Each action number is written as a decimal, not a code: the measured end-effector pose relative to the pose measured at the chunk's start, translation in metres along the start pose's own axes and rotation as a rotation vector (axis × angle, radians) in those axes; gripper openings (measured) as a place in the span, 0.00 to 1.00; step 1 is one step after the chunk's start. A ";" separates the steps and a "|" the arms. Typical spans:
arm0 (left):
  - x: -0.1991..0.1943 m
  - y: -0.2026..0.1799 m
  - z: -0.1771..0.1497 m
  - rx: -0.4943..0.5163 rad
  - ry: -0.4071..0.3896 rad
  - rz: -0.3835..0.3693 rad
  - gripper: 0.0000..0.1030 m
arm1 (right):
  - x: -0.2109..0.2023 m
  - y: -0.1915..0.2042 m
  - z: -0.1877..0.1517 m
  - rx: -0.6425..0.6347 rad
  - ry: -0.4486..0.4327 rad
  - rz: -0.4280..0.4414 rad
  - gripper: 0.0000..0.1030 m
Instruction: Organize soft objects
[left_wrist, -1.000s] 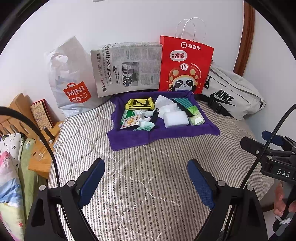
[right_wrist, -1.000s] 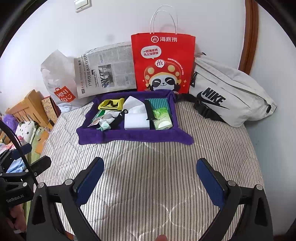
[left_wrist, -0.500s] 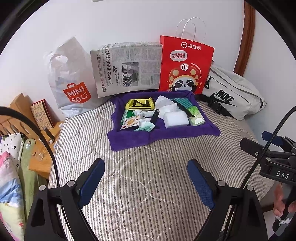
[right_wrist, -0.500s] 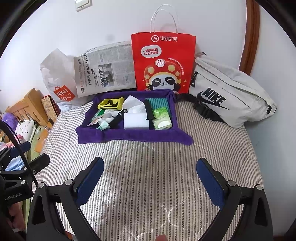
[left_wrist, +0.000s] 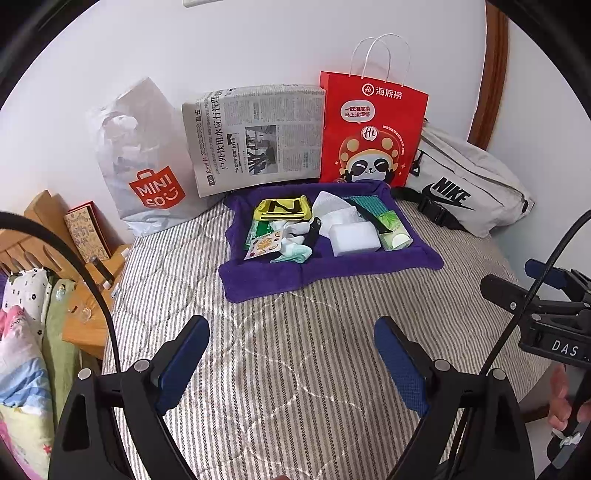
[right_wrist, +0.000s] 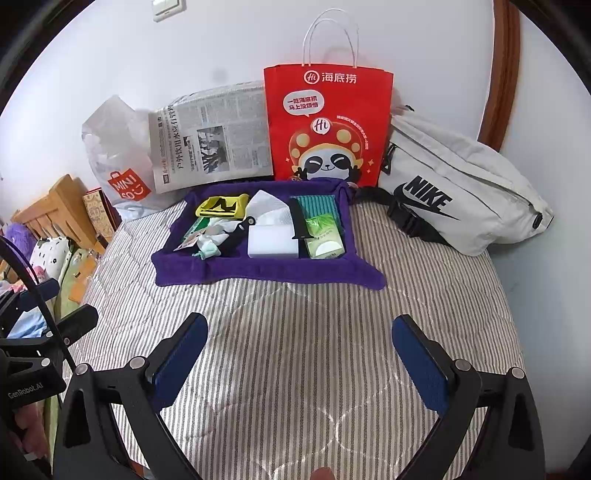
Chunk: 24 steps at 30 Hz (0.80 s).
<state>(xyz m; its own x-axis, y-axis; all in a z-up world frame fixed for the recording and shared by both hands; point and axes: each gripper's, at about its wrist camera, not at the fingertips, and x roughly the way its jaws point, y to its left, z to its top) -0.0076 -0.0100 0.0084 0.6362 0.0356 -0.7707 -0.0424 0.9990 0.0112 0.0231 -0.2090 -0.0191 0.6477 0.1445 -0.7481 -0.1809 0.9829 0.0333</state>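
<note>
Two hand-held grippers are hovering over a striped quilted mattress, both released and grasping nothing: the left gripper is holding its blue-padded fingers wide apart above bare fabric, and the right gripper is doing the same alongside it. Beyond them, a purple towel is lying spread across the mattress, carrying the soft objects: a white sponge block is sitting near the middle, a green tissue pack is lying just beside it on the right, a yellow-and-black pouch is resting at the far left, and pale socks are bunching at the near left. Farther back, a Miniso plastic bag, a folded newspaper, a red Haidilao paper bag and a grey Nike waist bag are leaning along the white wall.
</note>
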 end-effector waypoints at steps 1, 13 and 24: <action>0.000 0.000 0.000 -0.002 0.000 -0.005 0.88 | 0.000 0.000 0.000 0.002 0.001 0.003 0.96; -0.001 0.000 0.000 0.000 0.000 -0.010 0.88 | -0.003 -0.001 -0.001 0.003 -0.006 -0.001 0.96; -0.004 0.004 0.000 -0.006 -0.005 -0.009 0.88 | -0.006 -0.002 -0.003 0.003 -0.006 0.000 0.96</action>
<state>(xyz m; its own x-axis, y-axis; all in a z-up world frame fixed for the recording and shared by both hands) -0.0098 -0.0062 0.0114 0.6401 0.0267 -0.7678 -0.0412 0.9992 0.0004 0.0177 -0.2121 -0.0167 0.6524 0.1457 -0.7438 -0.1789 0.9832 0.0357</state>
